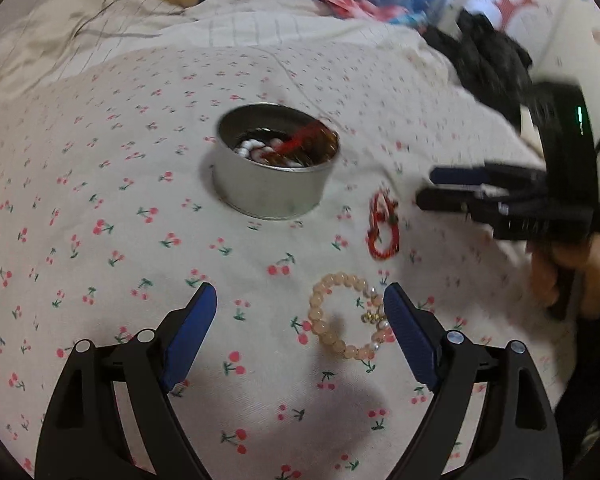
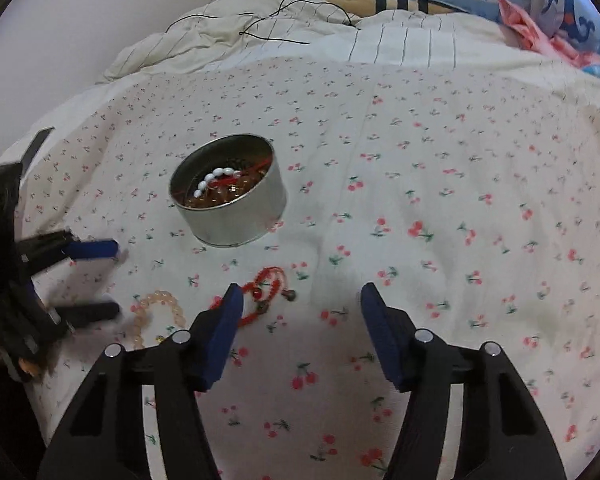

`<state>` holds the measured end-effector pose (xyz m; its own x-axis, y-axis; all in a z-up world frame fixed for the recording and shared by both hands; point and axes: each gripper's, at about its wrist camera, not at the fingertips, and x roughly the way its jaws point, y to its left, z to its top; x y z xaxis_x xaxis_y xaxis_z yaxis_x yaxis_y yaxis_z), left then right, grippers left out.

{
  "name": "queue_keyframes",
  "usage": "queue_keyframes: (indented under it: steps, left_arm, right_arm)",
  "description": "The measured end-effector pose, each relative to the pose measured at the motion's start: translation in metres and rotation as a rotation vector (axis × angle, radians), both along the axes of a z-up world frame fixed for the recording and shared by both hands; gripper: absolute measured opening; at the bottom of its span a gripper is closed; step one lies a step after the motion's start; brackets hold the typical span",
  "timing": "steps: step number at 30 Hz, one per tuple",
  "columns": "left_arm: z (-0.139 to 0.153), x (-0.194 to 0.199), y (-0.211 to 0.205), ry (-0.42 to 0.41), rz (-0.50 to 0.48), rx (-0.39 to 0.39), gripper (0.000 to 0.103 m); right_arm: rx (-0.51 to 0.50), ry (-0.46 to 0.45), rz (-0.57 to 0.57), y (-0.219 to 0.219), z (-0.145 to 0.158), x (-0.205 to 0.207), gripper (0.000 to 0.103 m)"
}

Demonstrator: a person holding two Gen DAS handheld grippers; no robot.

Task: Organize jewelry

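Peach-coloured bead bracelet (image 1: 346,316) is lying on the cherry-print bedspread (image 1: 100,200), sitting between the pads of my left hand-held gripper (image 1: 300,304) and crowding the right-side pad, so that hand is the nearer one to it. Left jaws are standing spread wide, nothing pinched, no pad pressing on the beads. Red cord bracelet (image 2: 266,292) is lying just off the left pad of my right hand-held gripper (image 2: 300,304), partly hidden behind that pad, its long axis running roughly away from me toward the tin; it's sitting outside the gap, so I'm judging the right hand is needing a shift to its left before any pinch. Right jaws are standing partly spread, empty. Round metal tin (image 2: 228,196) is sitting upright farther up the bed, beyond both bracelets, already holding white beads, amber beads and a red cord. No brand, label or readable writing is showing on the tin or anywhere else.
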<state>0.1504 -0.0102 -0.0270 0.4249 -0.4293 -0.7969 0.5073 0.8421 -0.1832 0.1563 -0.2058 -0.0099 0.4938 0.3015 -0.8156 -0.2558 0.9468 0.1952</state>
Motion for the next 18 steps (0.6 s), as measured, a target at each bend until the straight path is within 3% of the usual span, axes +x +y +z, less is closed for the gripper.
queue_keyframes:
  steps: [8,10,12,14,15,16,18]
  left_arm:
    - [0.0,-0.017,-0.018,-0.076,-0.072,0.038,0.082]
    - [-0.002,-0.02,-0.021,-0.067,-0.093,0.049,0.077]
    - [-0.006,-0.017,-0.023,-0.041,-0.097,0.066,0.057]
    - [-0.006,-0.018,-0.023,-0.039,-0.108,0.061,0.047]
    - [-0.006,-0.018,-0.024,-0.039,-0.117,0.066,0.035]
    - [-0.008,-0.018,-0.026,-0.04,-0.128,0.089,0.03]
    - [-0.014,-0.019,-0.029,-0.052,-0.125,0.157,0.01]
  right_arm:
    - [-0.036,-0.029,0.034,0.016,-0.012,0.0,0.057]
    - [-0.05,-0.061,0.054,0.021,-0.009,-0.001,0.056]
    - [-0.074,-0.089,0.076,0.027,-0.006,-0.003,0.053]
    - [-0.09,-0.1,0.106,0.035,-0.006,-0.004,0.053]
    - [-0.107,-0.078,0.111,0.038,-0.011,-0.002,0.053]
    - [-0.119,-0.049,0.108,0.038,-0.017,0.0,0.046]
    - [-0.105,0.015,0.105,0.036,-0.031,0.005,0.035]
